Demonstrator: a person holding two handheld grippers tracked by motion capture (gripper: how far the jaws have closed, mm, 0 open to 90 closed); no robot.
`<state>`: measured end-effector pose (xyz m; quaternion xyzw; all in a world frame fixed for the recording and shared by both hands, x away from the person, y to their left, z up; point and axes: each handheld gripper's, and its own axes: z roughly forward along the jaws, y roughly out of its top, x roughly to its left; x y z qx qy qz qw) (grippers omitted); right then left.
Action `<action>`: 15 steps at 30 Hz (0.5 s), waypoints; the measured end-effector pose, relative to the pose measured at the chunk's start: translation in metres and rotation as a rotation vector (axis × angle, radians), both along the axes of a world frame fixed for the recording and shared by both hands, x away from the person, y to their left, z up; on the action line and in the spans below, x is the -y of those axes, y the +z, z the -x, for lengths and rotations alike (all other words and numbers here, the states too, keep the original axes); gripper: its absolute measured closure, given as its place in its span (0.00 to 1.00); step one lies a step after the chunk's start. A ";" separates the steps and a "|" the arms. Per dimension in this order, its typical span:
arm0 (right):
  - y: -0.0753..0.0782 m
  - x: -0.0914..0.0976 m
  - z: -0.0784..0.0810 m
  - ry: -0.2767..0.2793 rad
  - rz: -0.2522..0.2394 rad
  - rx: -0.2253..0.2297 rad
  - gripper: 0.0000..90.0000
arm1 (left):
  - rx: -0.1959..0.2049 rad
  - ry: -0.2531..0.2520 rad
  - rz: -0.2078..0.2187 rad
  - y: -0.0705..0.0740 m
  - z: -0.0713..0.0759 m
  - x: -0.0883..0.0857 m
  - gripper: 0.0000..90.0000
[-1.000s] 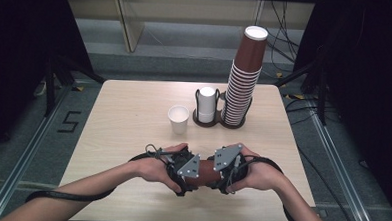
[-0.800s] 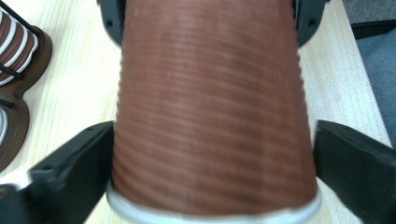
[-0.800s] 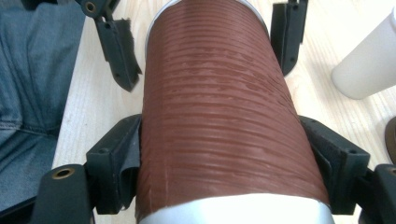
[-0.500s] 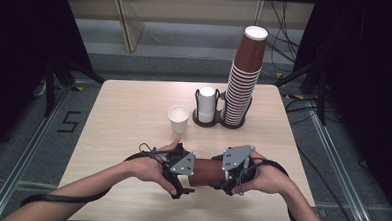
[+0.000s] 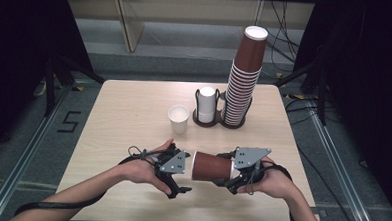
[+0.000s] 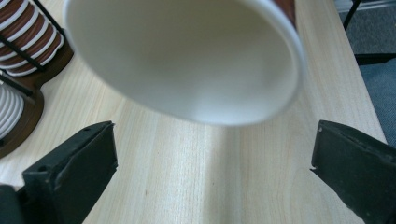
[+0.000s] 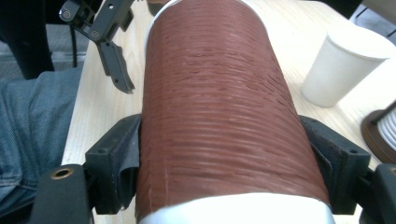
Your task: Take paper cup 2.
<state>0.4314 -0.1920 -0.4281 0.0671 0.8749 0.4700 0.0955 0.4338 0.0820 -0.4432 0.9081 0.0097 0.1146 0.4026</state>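
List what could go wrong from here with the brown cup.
1. The right gripper alone holds the brown cup on its side, so a tight squeeze may dent it.
2. The left gripper has just opened, its fingers off the rim; the cup may tip.
3. The white cup stands close ahead.
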 end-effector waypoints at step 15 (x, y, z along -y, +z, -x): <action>-0.010 0.018 0.001 -0.063 -0.054 0.004 0.25 | -0.018 0.043 0.093 0.011 -0.001 -0.010 0.00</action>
